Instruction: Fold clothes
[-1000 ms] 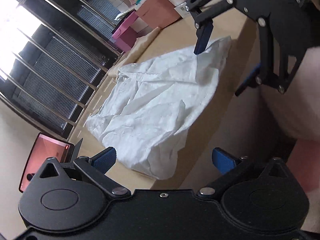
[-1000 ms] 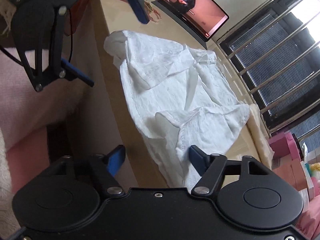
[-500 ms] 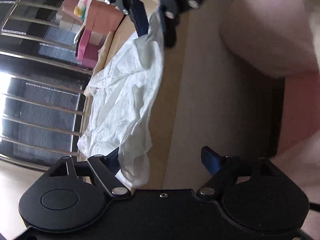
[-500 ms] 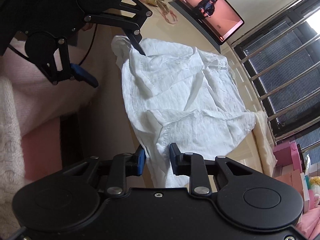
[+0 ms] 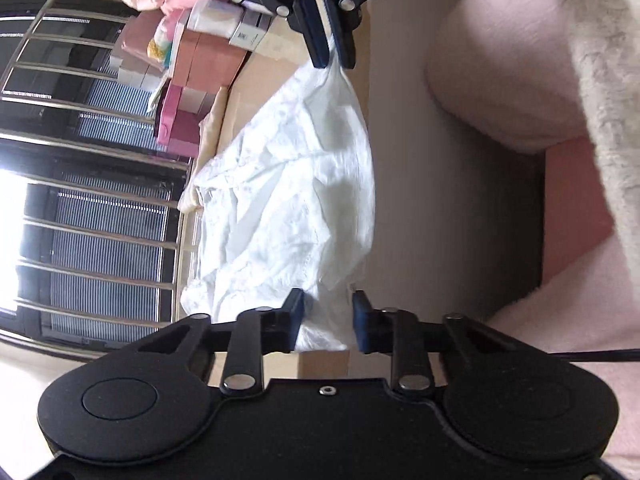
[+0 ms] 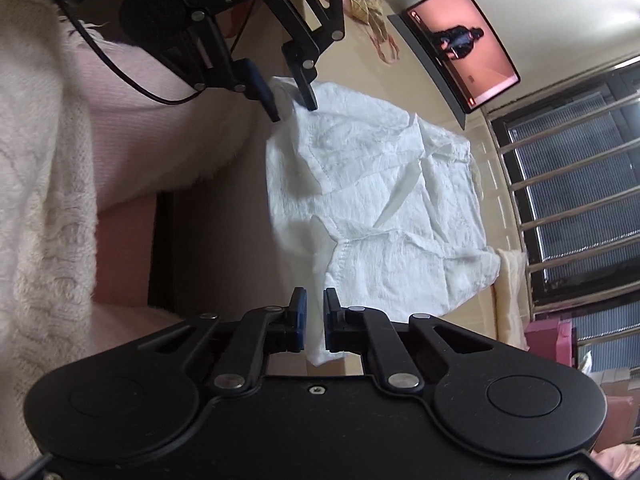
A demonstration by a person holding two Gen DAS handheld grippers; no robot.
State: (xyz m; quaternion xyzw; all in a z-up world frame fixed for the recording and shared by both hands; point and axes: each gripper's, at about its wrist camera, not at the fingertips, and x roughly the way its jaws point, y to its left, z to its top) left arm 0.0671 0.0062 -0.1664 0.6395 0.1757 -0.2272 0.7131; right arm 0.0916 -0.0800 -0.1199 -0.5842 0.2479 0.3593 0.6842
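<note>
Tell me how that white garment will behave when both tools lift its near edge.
The white garment looks thin and deeply creased, so it will probably sag floppily between the right tool and left tool. It seems light. Loose folds will likely shift and drag across the table.

ok quick count; one white garment (image 6: 384,208) spread on one bench (image 6: 486,130); two hand-held grippers, the left hand-held gripper (image 5: 327,316) and the right hand-held gripper (image 6: 312,314), two blue-padded fingers each, so four in all; one screen (image 6: 460,40) standing at the far end of the bench, lit pink; one cream cloth (image 6: 512,288) lying just past the garment by the window; a stack of pink boxes (image 5: 184,116), can't tell exactly how many; the window bars run in a row, too warped to count properly
</note>
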